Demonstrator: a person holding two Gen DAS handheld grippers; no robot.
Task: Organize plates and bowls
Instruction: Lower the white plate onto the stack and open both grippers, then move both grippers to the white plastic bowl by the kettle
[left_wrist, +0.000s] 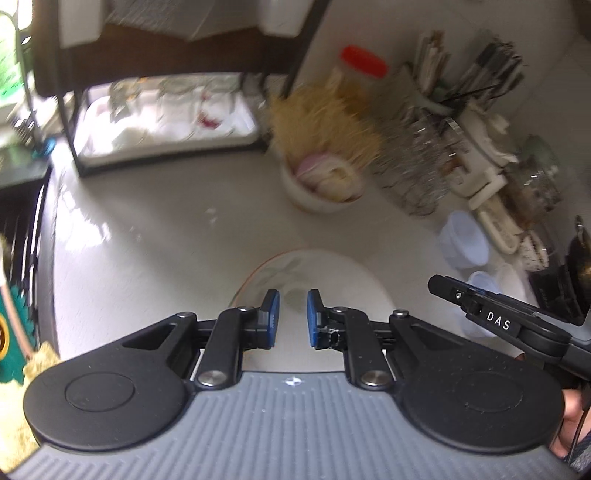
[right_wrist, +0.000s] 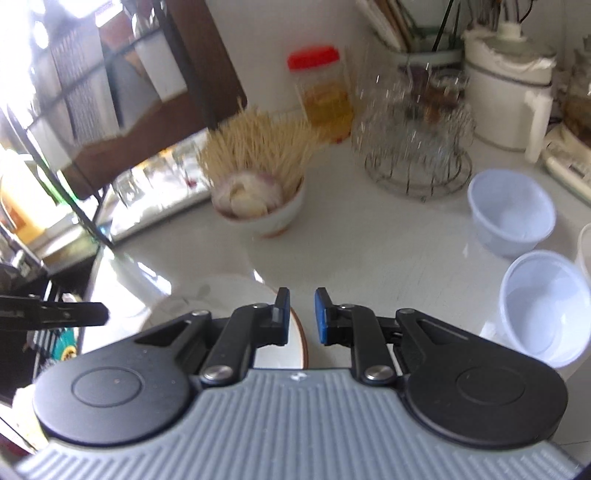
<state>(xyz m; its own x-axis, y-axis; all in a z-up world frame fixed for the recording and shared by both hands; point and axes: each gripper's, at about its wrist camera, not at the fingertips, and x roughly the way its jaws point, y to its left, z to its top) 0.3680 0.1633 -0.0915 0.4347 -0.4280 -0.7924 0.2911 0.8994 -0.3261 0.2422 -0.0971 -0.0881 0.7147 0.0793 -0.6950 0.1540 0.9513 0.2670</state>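
Observation:
A white plate (left_wrist: 325, 269) with a leaf pattern and a brown rim lies on the white counter. My left gripper (left_wrist: 293, 317) hovers over its near part, open and empty. The plate also shows in the right wrist view (right_wrist: 221, 291), left of my right gripper (right_wrist: 301, 314), which is open and empty above the plate's right rim. Two pale blue plastic bowls (right_wrist: 511, 216) (right_wrist: 545, 312) stand to the right; they show in the left wrist view too (left_wrist: 463, 240). The right gripper's finger (left_wrist: 476, 299) reaches in at the right of the left view.
A ceramic bowl (right_wrist: 266, 210) with garlic and a bunch of thin sticks stands at centre back. Behind are a wire rack of glasses (right_wrist: 413, 147), a red-lidded jar (right_wrist: 321, 92), a white appliance (right_wrist: 506, 92) and a dark shelf frame (left_wrist: 166, 110) on the left.

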